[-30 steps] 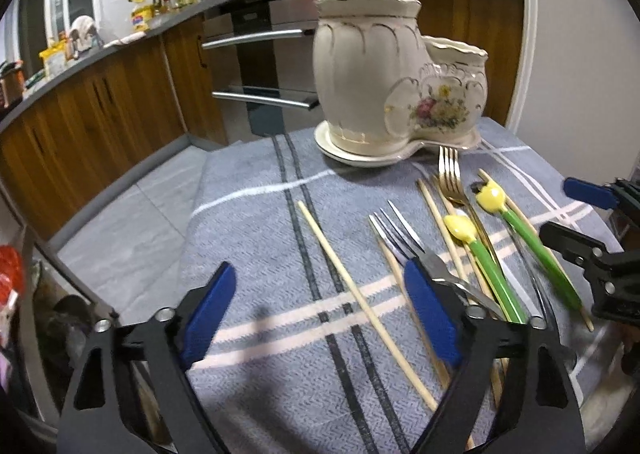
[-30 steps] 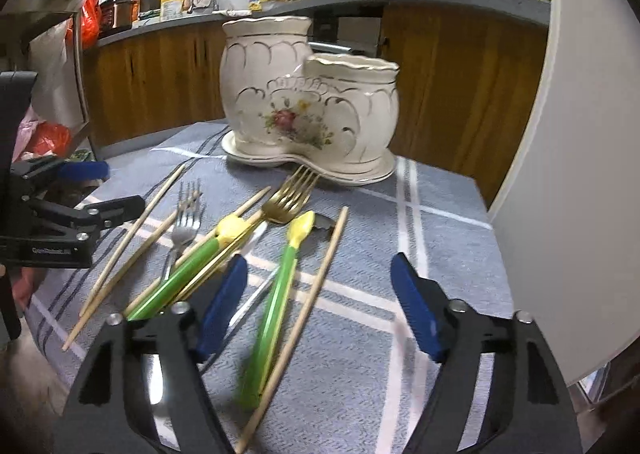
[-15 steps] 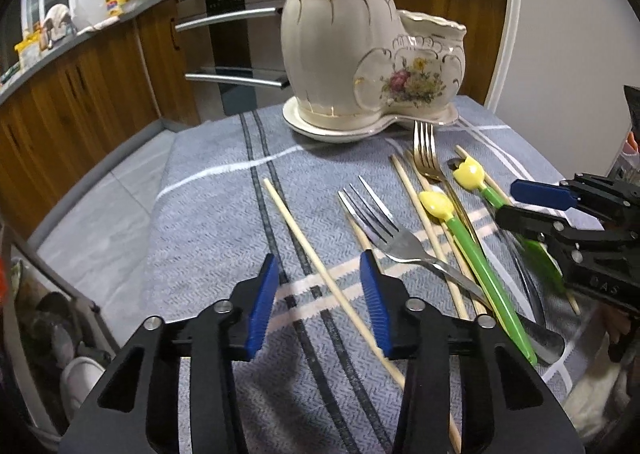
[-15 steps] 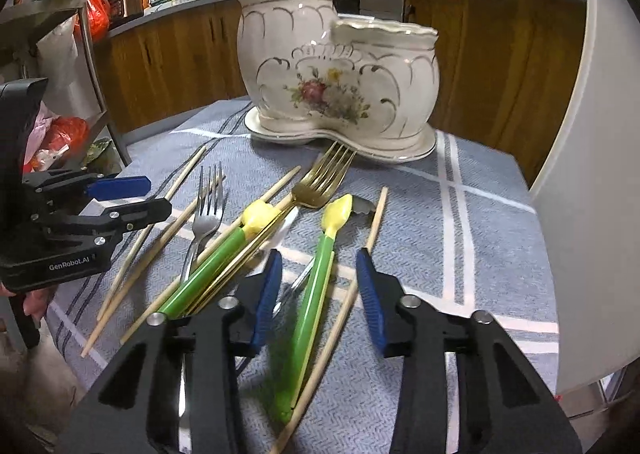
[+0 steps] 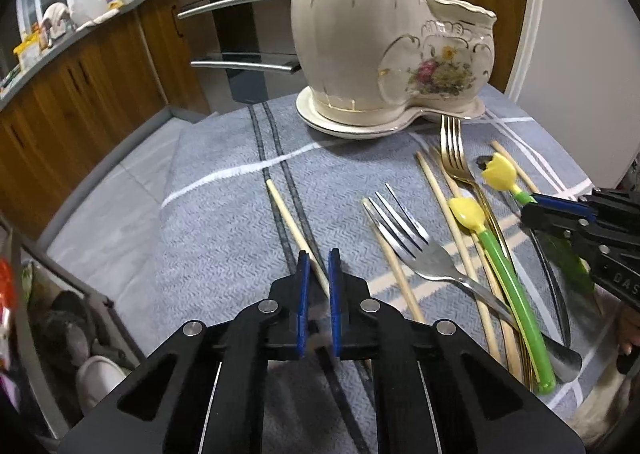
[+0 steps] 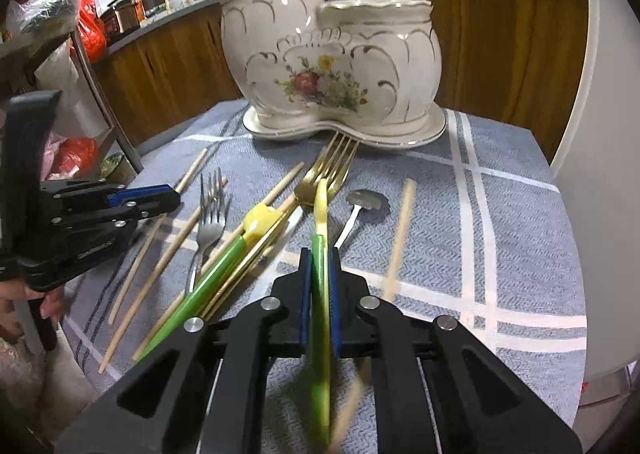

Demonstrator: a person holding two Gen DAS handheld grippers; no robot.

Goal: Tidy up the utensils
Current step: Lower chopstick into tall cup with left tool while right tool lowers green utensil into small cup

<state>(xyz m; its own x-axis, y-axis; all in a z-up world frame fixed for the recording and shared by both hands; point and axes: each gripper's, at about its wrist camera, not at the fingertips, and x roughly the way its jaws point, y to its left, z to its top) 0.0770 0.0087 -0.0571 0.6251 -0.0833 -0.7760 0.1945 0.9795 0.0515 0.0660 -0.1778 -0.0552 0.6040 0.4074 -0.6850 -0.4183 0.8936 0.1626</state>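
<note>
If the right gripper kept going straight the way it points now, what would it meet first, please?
The right gripper, shut on the green-handled utensil, points at the gold fork; beyond it stands the ceramic utensil holder. Depth is uncertain.

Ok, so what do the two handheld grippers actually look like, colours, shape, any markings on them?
Both match. The left gripper and right gripper have matte black, angular bodies with cut-out windows, silver round bolt heads at the joints, and flat ribbed blue pads lining the fingers. Pale embossed lettering sits on each body's side, too small to read fully. No cables or sleeves are visible.
</note>
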